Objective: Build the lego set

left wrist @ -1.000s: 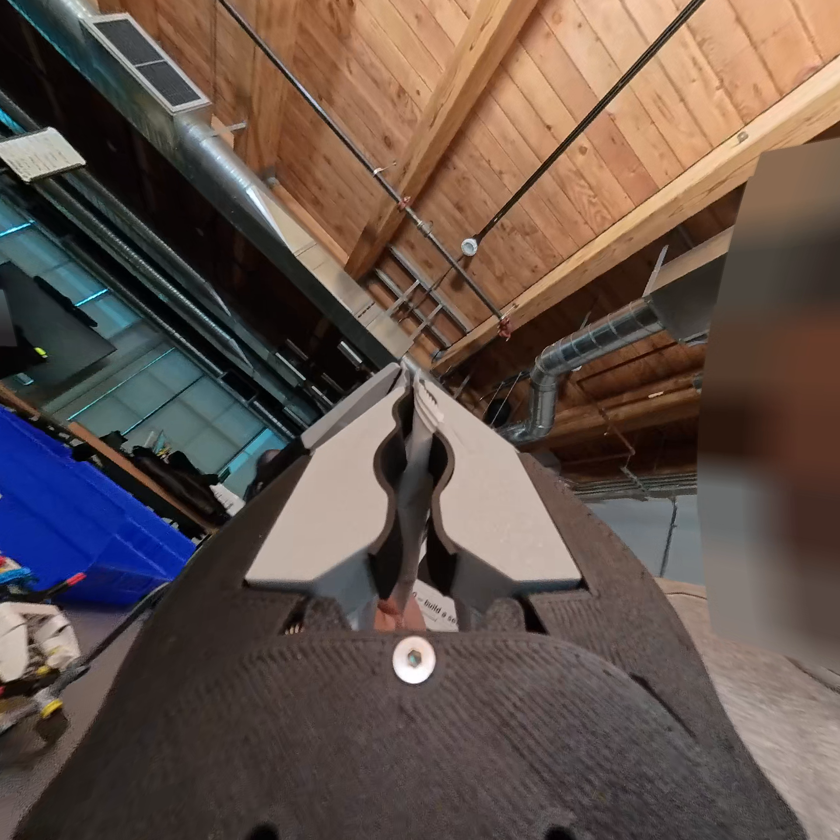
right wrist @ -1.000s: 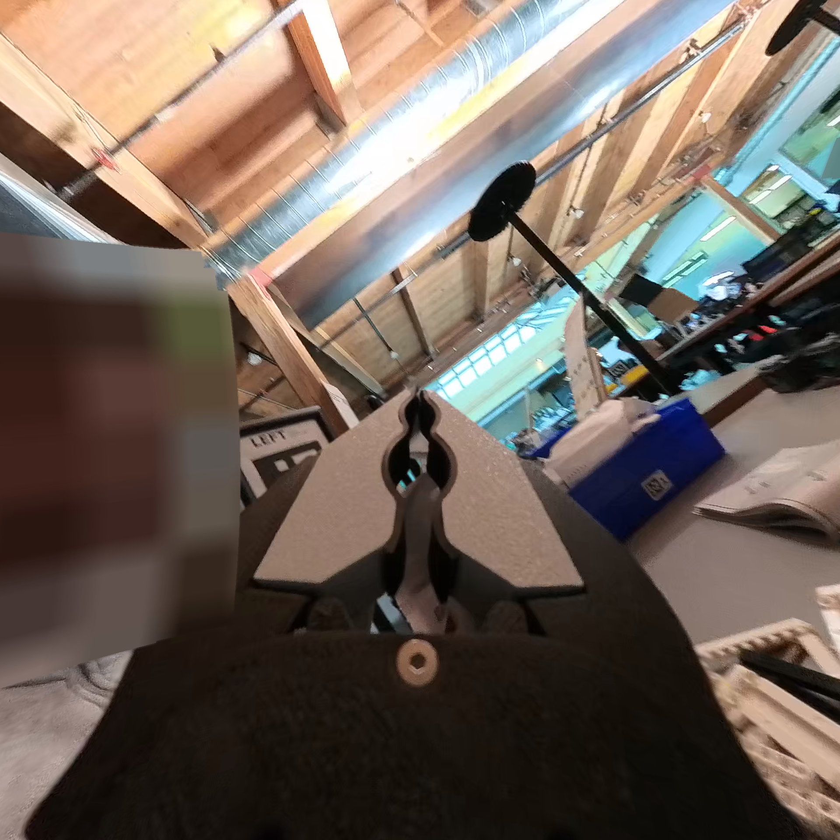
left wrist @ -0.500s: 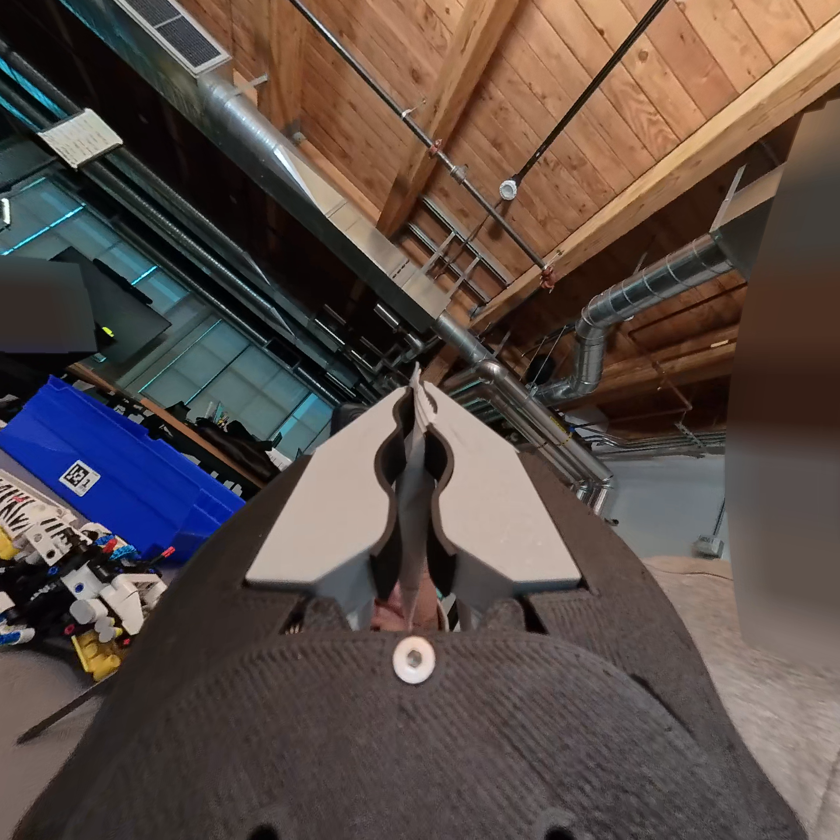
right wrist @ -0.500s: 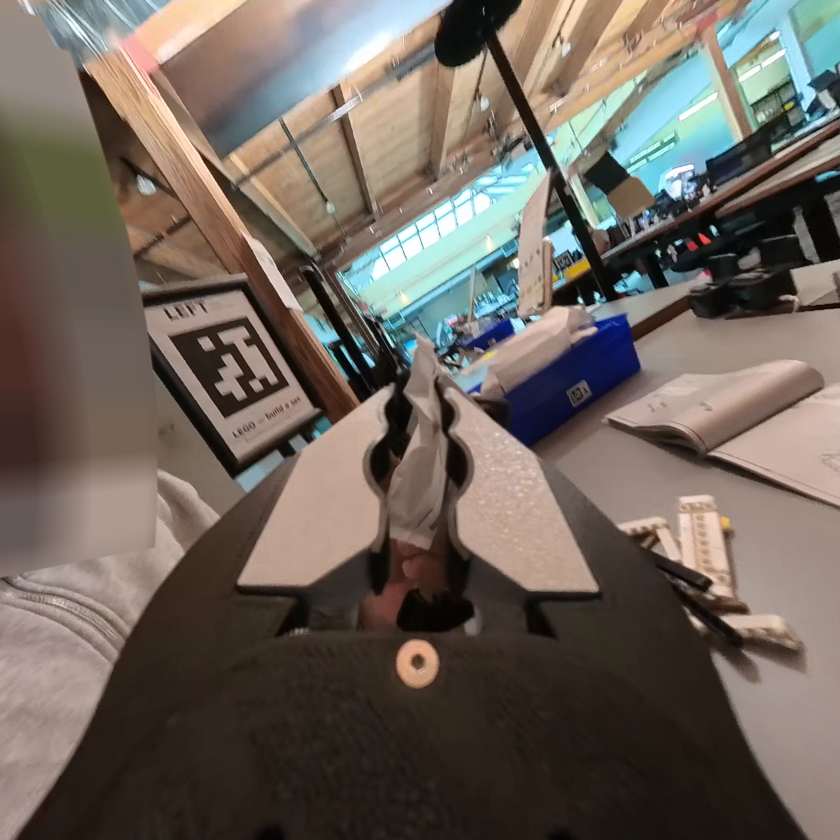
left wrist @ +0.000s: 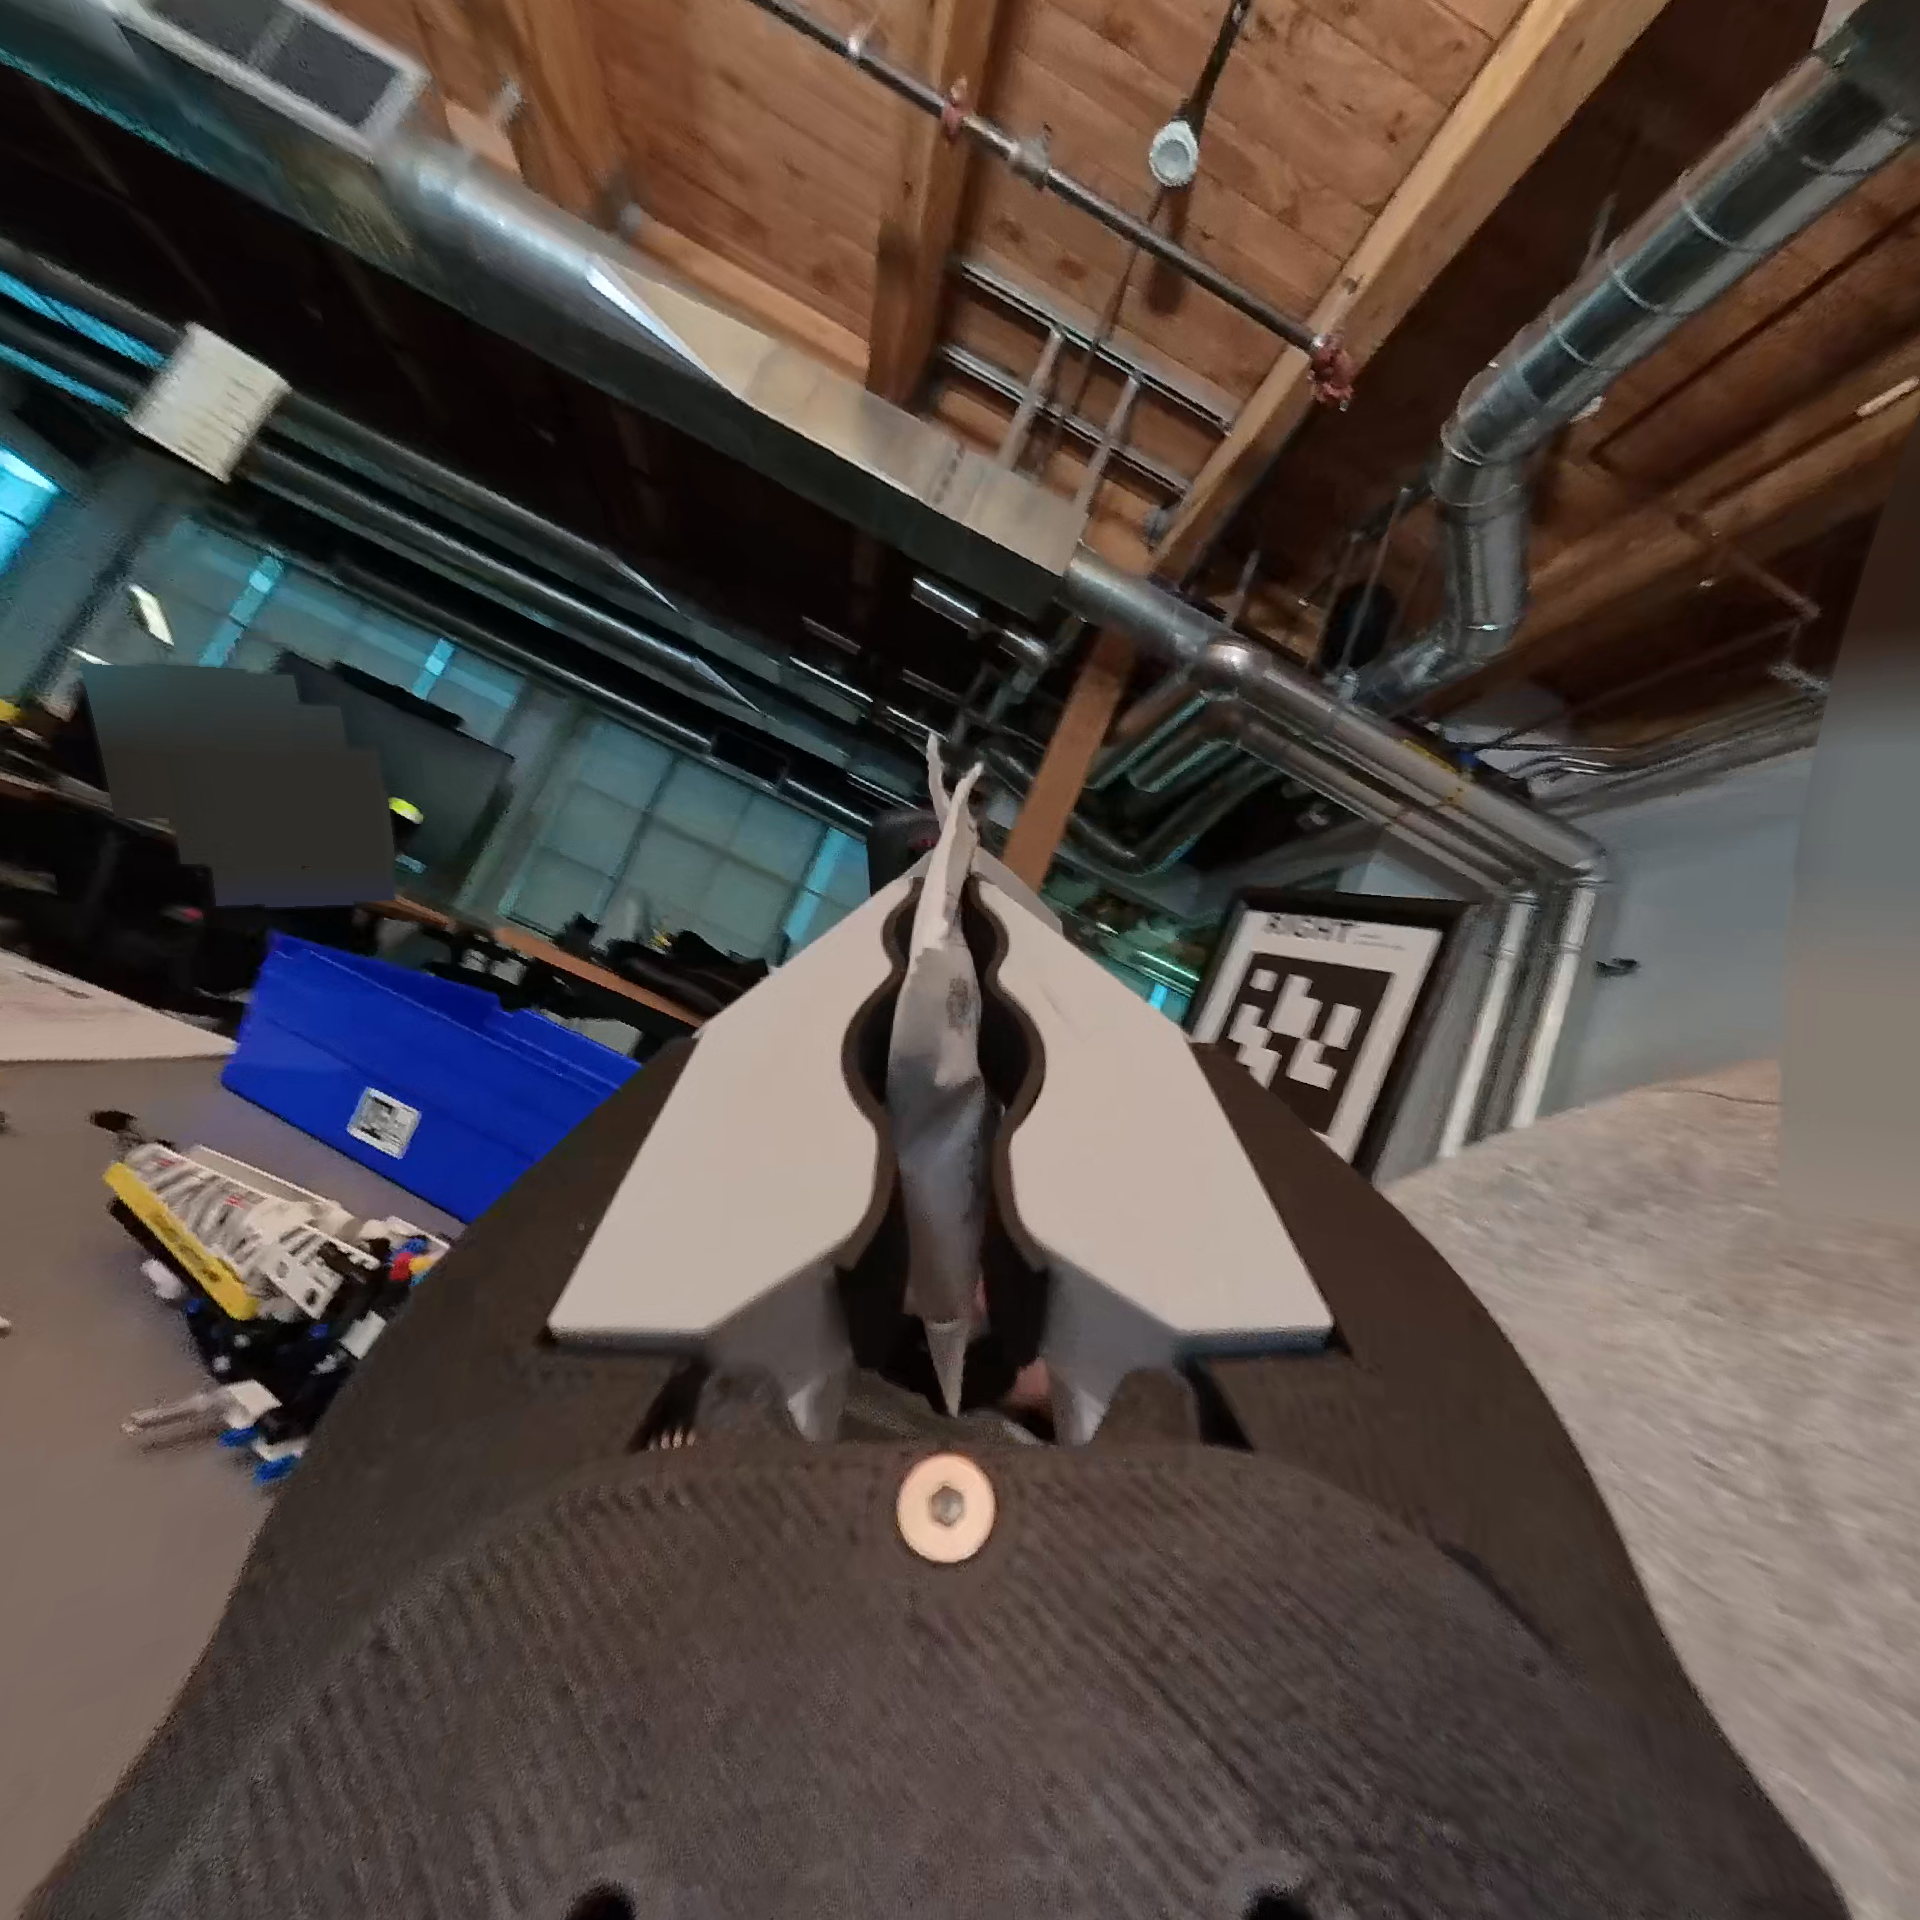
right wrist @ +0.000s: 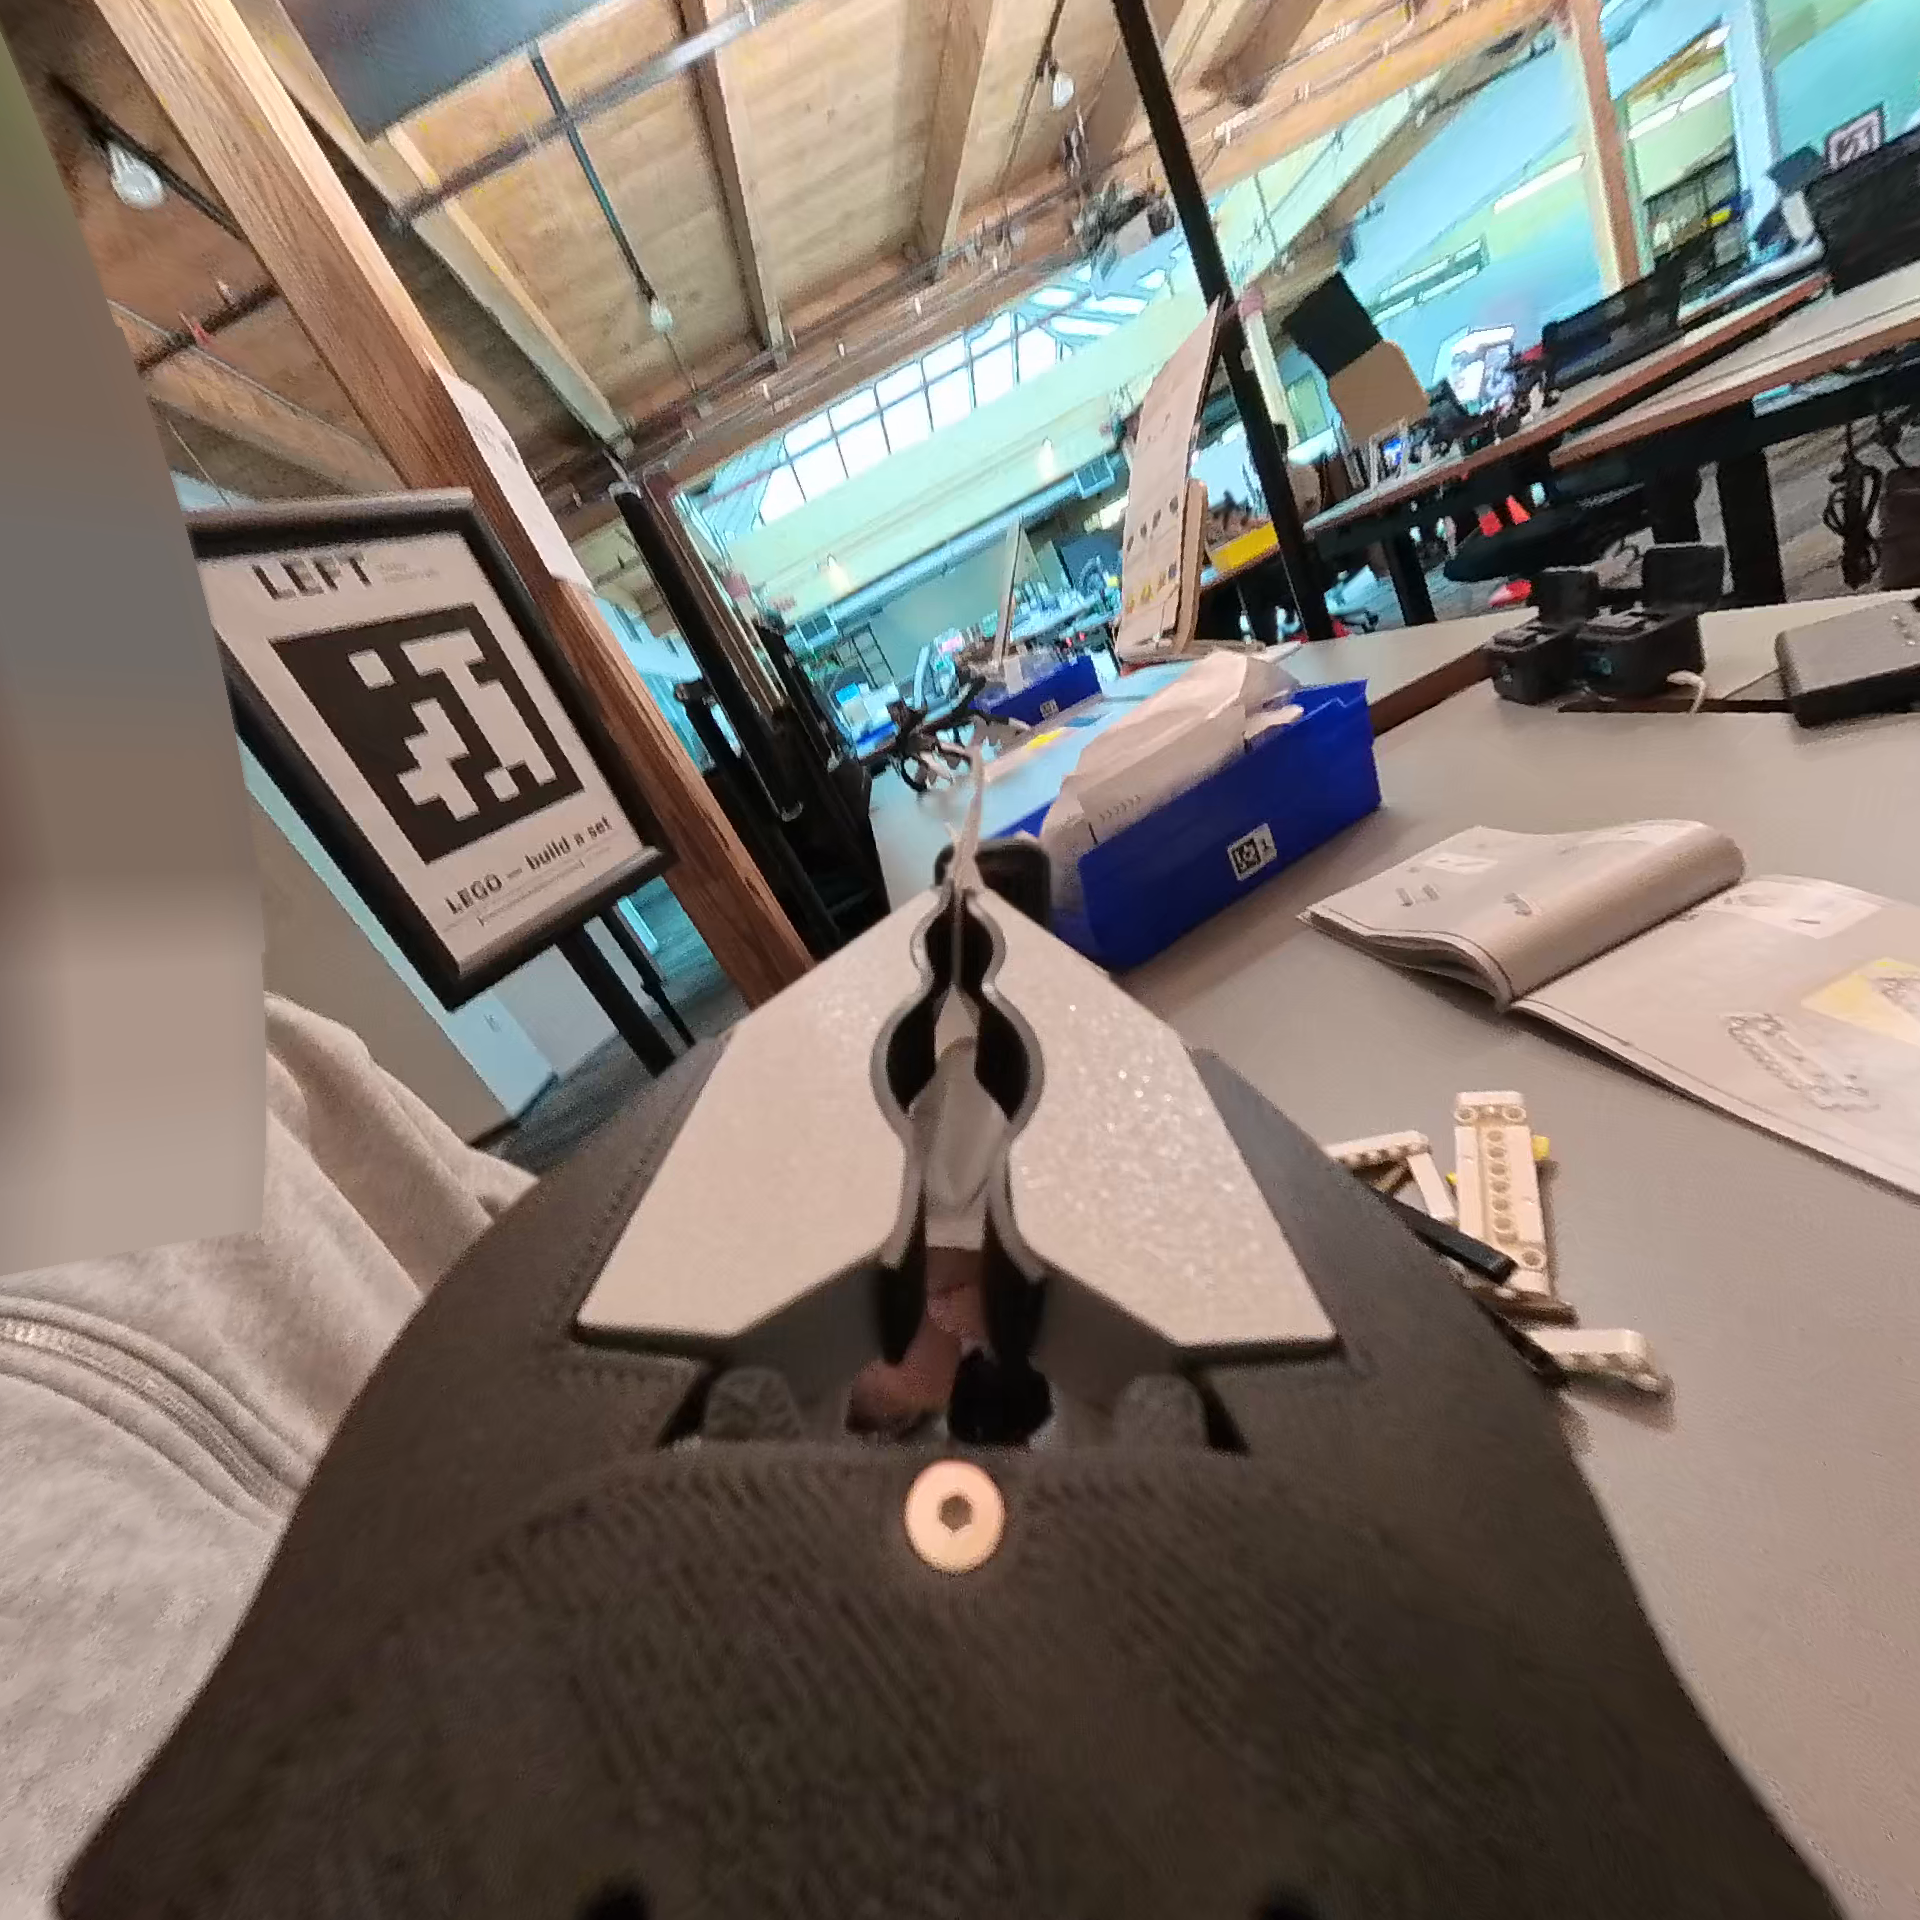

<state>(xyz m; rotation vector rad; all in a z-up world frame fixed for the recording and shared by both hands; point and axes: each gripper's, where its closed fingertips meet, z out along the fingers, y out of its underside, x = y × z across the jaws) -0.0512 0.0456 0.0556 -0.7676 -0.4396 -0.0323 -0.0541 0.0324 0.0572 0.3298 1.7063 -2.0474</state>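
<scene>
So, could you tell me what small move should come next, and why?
Probably tilt both grippers down toward the grey table first. The left gripper and right gripper each look shut on a crumpled scrap of thin whitish material and point above the work. Both seem to need emptying before taking the white lego beams.

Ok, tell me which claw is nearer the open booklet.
Right. The booklet lies ahead-right of the right claw; the left claw view doesn't show it.
</scene>
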